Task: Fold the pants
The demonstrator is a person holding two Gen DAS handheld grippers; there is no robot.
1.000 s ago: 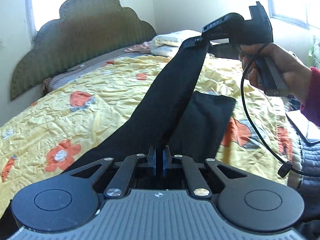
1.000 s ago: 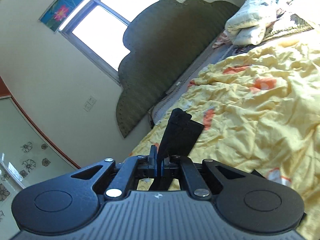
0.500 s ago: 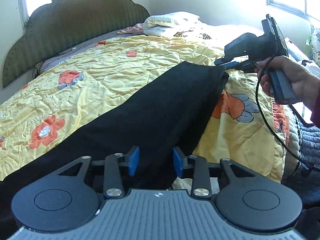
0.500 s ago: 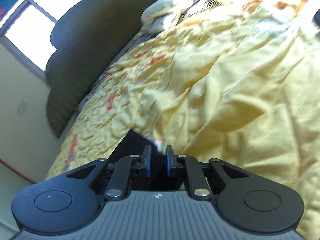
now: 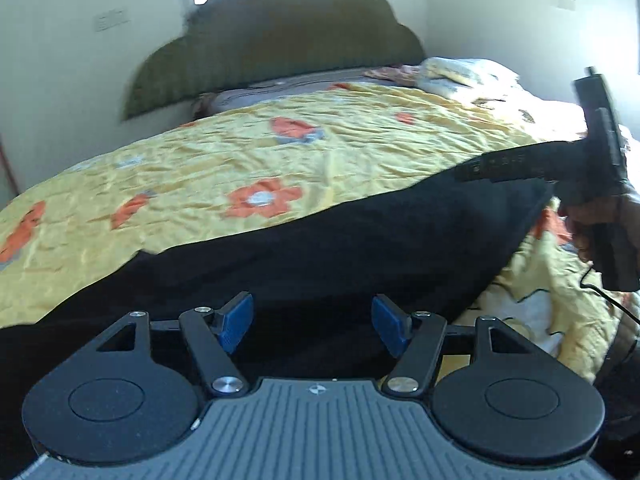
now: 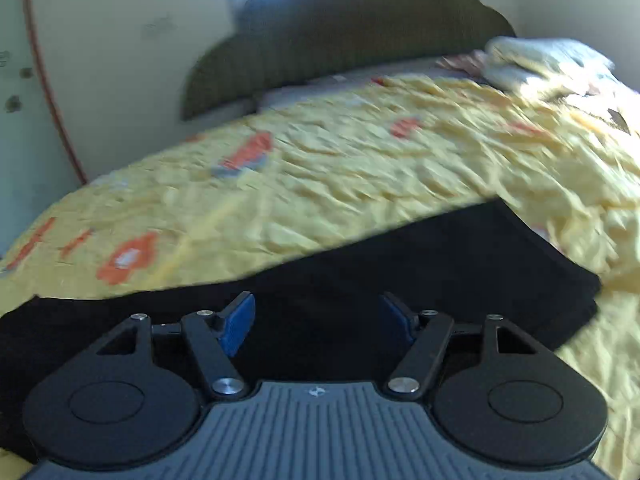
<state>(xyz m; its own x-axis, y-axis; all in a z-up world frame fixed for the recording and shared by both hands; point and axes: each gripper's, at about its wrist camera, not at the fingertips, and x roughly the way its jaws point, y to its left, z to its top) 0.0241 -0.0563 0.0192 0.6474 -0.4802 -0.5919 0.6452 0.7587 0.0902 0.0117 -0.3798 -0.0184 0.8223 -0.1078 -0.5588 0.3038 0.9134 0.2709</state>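
Lying flat on quilt (image 5: 280,148): pants (image 5: 340,240). Left gripper (image 5: 312,322) released; right gripper (image 6: 318,322) released, pants hem at 2 o'clock.

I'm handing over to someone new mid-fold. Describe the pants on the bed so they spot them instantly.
Start at the bed with the dark scalloped headboard and the yellow quilt with orange flowers. The pants lie flat along the quilt's near edge, in front of both open grippers. They are the only plain black item there, a long dark band against the bright patterned quilt.
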